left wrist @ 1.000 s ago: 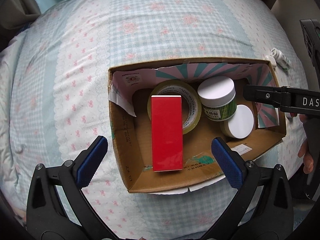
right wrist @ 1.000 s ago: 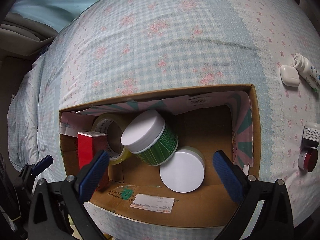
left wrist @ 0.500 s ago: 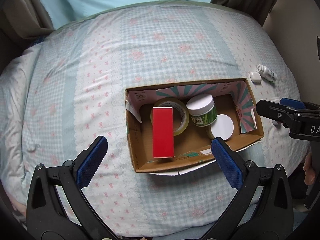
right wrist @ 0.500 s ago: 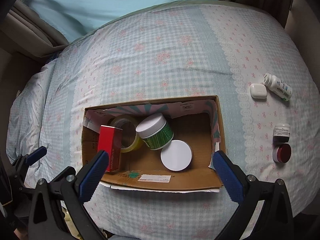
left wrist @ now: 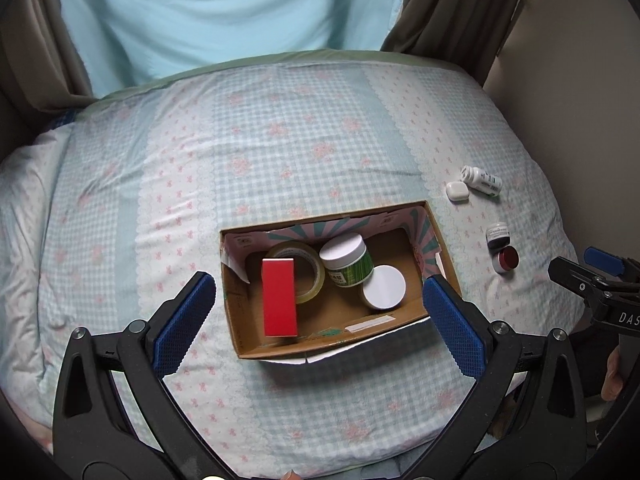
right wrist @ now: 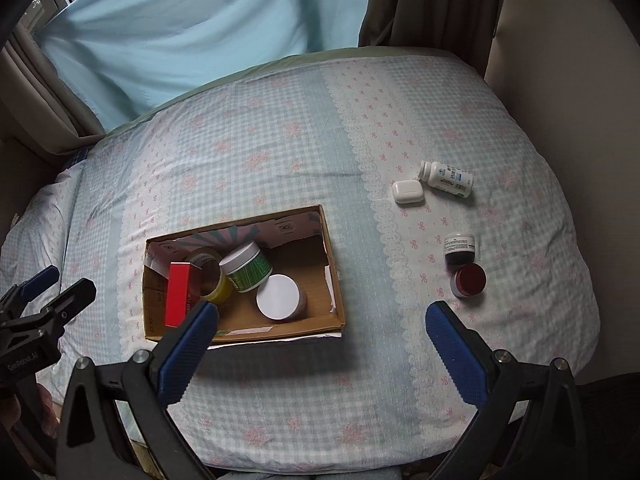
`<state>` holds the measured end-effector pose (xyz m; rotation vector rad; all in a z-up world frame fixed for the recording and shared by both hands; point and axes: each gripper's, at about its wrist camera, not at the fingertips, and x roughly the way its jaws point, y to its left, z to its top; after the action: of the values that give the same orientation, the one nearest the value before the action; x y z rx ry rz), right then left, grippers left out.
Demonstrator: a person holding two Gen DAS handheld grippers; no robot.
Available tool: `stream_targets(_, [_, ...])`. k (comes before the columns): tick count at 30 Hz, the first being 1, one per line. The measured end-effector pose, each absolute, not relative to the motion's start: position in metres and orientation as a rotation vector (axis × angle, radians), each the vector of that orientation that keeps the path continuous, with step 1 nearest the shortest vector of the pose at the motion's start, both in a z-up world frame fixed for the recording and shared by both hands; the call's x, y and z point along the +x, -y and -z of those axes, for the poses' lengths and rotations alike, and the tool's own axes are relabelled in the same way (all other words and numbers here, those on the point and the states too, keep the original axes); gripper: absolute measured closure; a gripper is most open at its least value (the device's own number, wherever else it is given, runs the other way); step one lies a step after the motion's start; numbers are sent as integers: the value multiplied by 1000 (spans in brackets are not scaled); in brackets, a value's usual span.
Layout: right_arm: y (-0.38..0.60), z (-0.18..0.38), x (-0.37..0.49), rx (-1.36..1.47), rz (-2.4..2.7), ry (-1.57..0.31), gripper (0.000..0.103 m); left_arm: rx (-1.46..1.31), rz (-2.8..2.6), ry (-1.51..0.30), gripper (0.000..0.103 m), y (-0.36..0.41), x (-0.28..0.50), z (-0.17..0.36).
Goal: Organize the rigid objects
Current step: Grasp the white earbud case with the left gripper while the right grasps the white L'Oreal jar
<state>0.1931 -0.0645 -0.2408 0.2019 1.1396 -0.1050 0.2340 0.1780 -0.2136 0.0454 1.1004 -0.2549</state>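
Observation:
An open cardboard box [left wrist: 448, 280] [right wrist: 335, 280] lies on the bed. It holds a red box [left wrist: 279, 297] [right wrist: 177, 294], a tape roll [left wrist: 310, 270] [right wrist: 210, 276], a green jar [left wrist: 348, 262] [right wrist: 248, 266] and a white-lidded jar [left wrist: 384, 287] [right wrist: 279, 296]. On the bedspread to the right lie a white case [right wrist: 407, 192] [left wrist: 457, 191], a white pill bottle [right wrist: 446, 179] [left wrist: 482, 180], a dark jar [right wrist: 460, 248] [left wrist: 497, 236] and a red-lidded jar [right wrist: 469, 280] [left wrist: 507, 259]. My left gripper [left wrist: 318, 318] is open and empty, high above the box. My right gripper [right wrist: 320, 338] is open and empty, above the box's near right corner.
The bed carries a checked blue and pink bedspread [left wrist: 280, 140]. A light blue curtain [left wrist: 224, 12] and brown drapes [left wrist: 460, 8] hang behind it. A beige wall [right wrist: 580, 80] runs along the right side. The bed's front edge lies just below the grippers.
Both grippers have pulled up and back from the box, which now looks much smaller. The objects on the right of the bedspread have come into the left wrist view. Jaws stayed open.

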Motion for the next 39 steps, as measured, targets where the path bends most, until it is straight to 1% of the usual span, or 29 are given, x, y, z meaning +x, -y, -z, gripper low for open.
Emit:
stream_targets(9, [143, 230, 161, 260, 246, -1097, 0, 64, 340, -1104, 0, -101, 242, 209])
stream_targets(16, [199, 252, 164, 243, 226, -1148, 0, 60, 365, -1117, 0, -27, 256, 215])
stream_targets(22, [246, 291, 178, 299, 216, -1198, 0, 110, 391, -1203, 0, 48, 283, 248])
stream_targets(27, [273, 330, 194, 350, 210, -1246, 0, 161, 383, -1277, 0, 99, 311, 286])
stream_targets(35, [297, 396, 221, 401, 154, -1340, 0, 235, 368, -1363, 0, 153, 354, 358])
stream_targets(39, [302, 419, 234, 408, 148, -1352, 0, 243, 365, -1398, 0, 170, 374, 394])
